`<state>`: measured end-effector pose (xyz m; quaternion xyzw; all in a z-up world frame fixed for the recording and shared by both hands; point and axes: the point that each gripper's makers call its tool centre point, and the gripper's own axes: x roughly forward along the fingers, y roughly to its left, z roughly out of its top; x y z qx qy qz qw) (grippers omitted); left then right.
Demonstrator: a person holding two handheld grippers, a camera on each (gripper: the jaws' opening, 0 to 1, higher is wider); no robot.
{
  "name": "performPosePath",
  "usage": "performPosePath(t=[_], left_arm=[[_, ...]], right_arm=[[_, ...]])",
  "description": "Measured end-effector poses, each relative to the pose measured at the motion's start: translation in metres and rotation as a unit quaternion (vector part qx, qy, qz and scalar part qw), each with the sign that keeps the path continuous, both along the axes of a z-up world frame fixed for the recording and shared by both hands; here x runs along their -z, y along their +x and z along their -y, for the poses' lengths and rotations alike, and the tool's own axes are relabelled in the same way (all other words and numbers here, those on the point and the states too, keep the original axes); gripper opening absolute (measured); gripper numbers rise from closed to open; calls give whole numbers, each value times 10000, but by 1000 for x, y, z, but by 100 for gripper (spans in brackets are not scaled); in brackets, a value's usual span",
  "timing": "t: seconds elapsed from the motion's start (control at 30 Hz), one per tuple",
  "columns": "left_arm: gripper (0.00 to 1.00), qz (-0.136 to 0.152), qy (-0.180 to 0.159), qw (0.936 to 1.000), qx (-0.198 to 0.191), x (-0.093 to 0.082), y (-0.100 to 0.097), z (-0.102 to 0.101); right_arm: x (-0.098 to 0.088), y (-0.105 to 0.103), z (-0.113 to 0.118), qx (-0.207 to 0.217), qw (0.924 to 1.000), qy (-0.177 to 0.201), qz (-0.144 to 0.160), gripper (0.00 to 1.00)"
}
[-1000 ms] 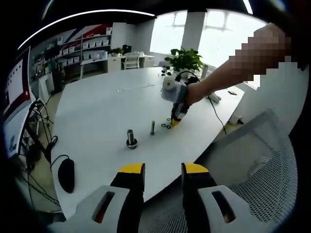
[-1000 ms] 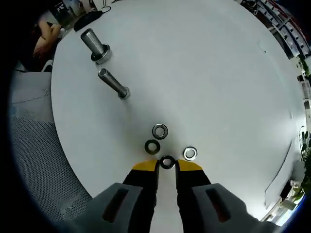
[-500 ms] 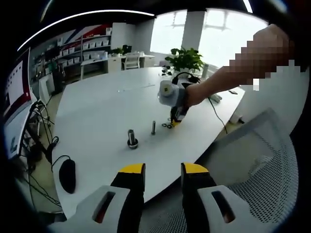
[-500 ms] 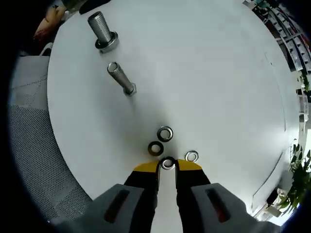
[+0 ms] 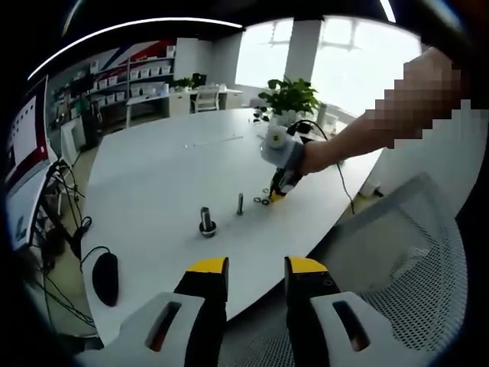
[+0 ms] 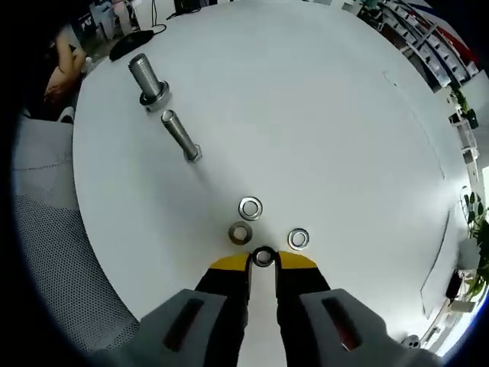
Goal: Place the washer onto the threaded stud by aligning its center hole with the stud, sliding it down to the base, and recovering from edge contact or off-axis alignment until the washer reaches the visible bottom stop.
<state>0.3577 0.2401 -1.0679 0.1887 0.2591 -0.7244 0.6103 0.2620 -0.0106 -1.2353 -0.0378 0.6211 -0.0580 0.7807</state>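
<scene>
In the right gripper view my right gripper (image 6: 263, 260) is shut on a dark washer (image 6: 263, 257), pinched between its yellow tips just above the white table (image 6: 321, 115). Three more washers lie close ahead: one (image 6: 250, 207), one (image 6: 241, 232) and one (image 6: 298, 238). A slim threaded stud (image 6: 179, 135) stands upright further off, with a thicker stud (image 6: 147, 80) in a collar beyond it. In the left gripper view my left gripper (image 5: 255, 269) is open, off the table's edge, far from the studs (image 5: 239, 202), (image 5: 205, 220). The right gripper (image 5: 278, 188) shows there too, held by a person's hand.
A black mouse (image 5: 105, 275) lies near the table's edge. A mesh chair (image 5: 397, 260) stands beside the table. A potted plant (image 5: 290, 95) sits at the far end, with shelves and desks behind. A cable (image 5: 336, 164) runs across the table's right side.
The right gripper has closed on the dark washer and risen slightly with it, tilting back. The left gripper has not moved.
</scene>
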Motion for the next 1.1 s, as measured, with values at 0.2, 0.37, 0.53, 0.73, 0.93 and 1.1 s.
performPosePath(t=[0.2, 0.37, 0.53, 0.73, 0.93, 1.1], left_arm=[[27, 3, -4, 10000, 30, 0, -1, 0], [27, -11, -30, 10000, 44, -1, -1, 0], [27, -24, -45, 9999, 90, -1, -3, 1], [27, -30, -67, 9999, 103, -2, -3, 2], [27, -45, -107, 9999, 97, -4, -3, 2], [27, -46, -116, 9999, 119, -4, -4, 2]], right_arm=[[1, 0, -2, 56, 10000, 26, 60, 14], [-2, -2, -7, 120, 9999, 95, 24, 14], [-1, -1, 2, 137, 9998, 86, 89, 14], [-21, -2, -16, 406, 9985, 238, 280, 14], [-25, 10, -11, 303, 9981, 248, 485, 14], [-50, 21, -24, 242, 9965, 313, 731, 14]])
